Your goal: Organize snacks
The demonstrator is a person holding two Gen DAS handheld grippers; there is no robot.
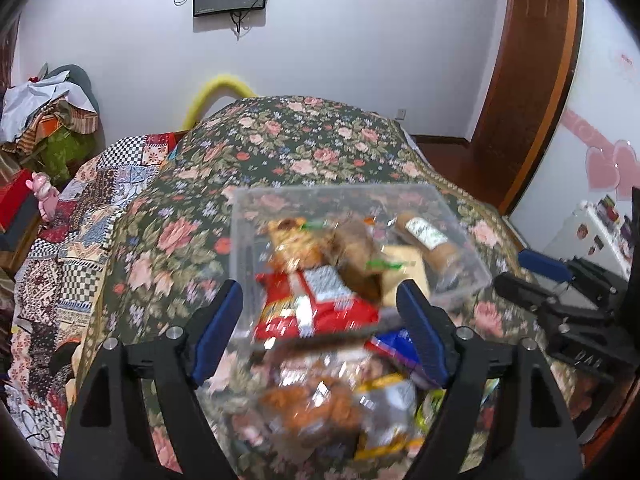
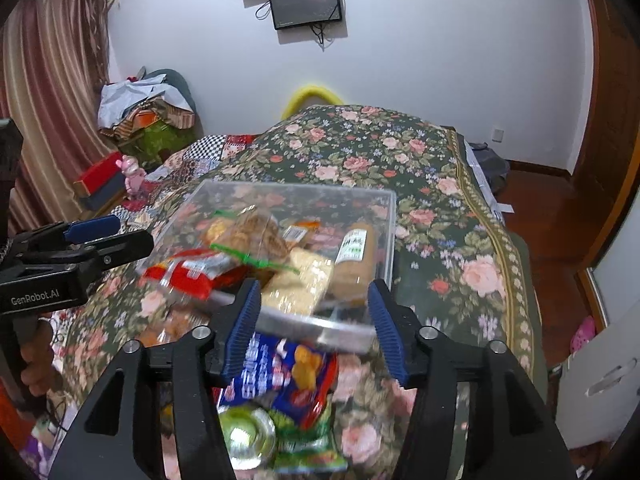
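Observation:
A clear plastic box (image 1: 460, 236) (image 2: 384, 208) stands on the floral cloth, filled with snacks: a red packet (image 1: 316, 308), a brown tube with a white label (image 2: 354, 256), a pale cracker pack (image 2: 300, 284) and a bag of brown pieces (image 2: 256, 232). In front of the box lie a blue packet (image 2: 280, 372), a green packet (image 2: 304, 440) and a clear bag of brown snacks (image 1: 316, 404). My left gripper (image 1: 320, 328) is open over the box's near left corner. My right gripper (image 2: 316, 332) is open, with the box's near edge between its pads but untouched.
The floral cloth (image 1: 320, 144) covers a raised surface that drops off at the right to a wooden floor (image 2: 552, 216). A patchwork quilt (image 1: 80, 216), a pink toy (image 1: 44, 196) and a heap of bags (image 2: 148, 116) lie to the left. A white cabinet (image 2: 600, 372) stands at the right.

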